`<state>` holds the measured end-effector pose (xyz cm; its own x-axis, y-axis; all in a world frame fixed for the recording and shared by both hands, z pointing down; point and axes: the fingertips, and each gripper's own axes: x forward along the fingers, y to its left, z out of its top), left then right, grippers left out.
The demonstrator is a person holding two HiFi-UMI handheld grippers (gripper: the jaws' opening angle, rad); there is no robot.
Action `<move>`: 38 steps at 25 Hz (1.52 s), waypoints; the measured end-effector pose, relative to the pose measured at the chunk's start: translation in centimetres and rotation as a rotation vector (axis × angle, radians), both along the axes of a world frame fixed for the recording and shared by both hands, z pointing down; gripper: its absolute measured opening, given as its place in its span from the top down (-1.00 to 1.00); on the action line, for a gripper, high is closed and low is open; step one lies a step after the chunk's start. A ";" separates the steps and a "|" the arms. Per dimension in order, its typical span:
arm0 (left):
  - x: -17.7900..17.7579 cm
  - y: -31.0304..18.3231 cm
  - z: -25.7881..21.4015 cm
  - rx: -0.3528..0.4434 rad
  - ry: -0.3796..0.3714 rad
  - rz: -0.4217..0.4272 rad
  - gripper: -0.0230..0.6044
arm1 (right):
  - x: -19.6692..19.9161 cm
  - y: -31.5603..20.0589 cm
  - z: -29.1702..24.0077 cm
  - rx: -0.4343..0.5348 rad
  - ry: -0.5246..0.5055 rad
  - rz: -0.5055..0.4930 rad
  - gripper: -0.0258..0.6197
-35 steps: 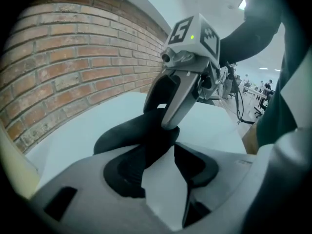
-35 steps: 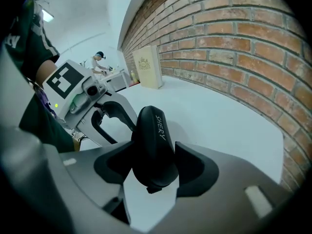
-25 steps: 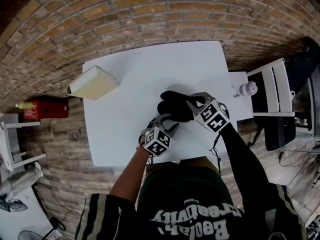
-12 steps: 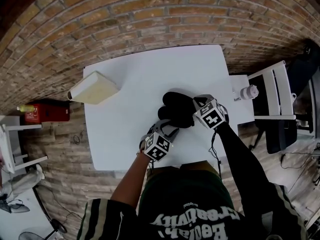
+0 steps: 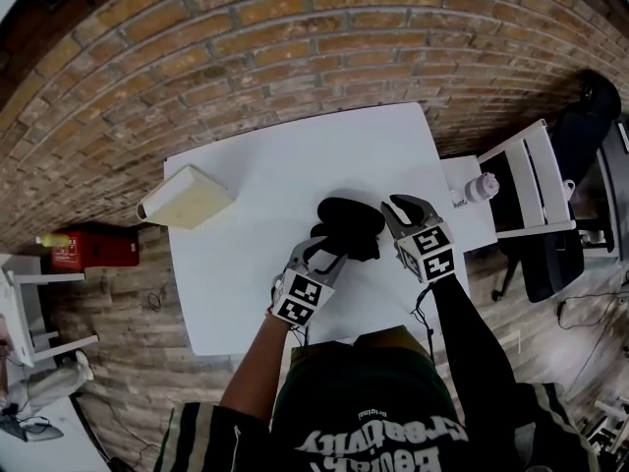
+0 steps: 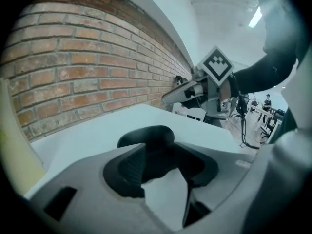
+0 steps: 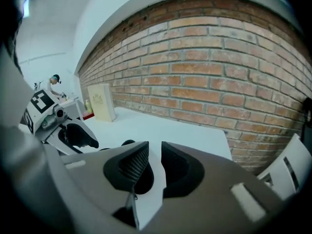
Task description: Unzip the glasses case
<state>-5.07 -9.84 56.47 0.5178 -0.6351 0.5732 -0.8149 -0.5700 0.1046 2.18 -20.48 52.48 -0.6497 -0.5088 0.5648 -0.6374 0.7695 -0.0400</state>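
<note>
**Head view.** Item: glasses case [image 5: 349,219], black, on the white worktop [image 5: 246,165], right of its middle and about halfway between the far and near edges. At its near end is the left gripper [image 5: 329,252]. Just beside its right end, toward the worktop's right edge, is the right gripper [image 5: 405,206], not visibly touching it. Also present: a cream box [image 5: 192,197] at the left edge, well apart. Whether the zip is open cannot be told here.

**Left gripper view.** Fingers [image 6: 130,164] are set wide and clamped on the case's near end. Bare worktop shows beneath, so that end appears raised.

**Right gripper view.** Fingers [image 7: 134,167] have just been opening. The gap is narrow, with only bare worktop in it and nothing held.

**Hazards, as judged.**
- The case is held at one end only, so it may pivot or slip from the left fingers if its free end is pulled.
- The zip pull is small and dark on dark, so the right fingers may close beside it, or pinch fabric and jam the slider.
- A sideways tug could drag the case toward the right edge.
</note>
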 end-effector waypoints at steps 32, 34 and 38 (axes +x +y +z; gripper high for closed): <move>-3.8 0.0 -28.3 0.622 0.075 -0.308 0.44 | 6.4 7.2 -21.4 0.426 -0.303 0.170 0.67; -3.0 0.7 -28.9 0.640 0.061 -0.326 0.57 | 7.4 7.4 -21.9 0.430 -0.327 0.176 0.79; -1.9 2.0 -30.5 0.687 0.029 -0.380 0.93 | 8.5 8.6 -23.0 0.482 -0.319 0.114 0.88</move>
<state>-7.01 -7.79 25.95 0.2030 -0.9789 -0.0226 -0.9693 -0.1976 -0.1462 10.64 -11.90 29.45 -0.6760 -0.7359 0.0383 -0.7308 0.6761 0.0941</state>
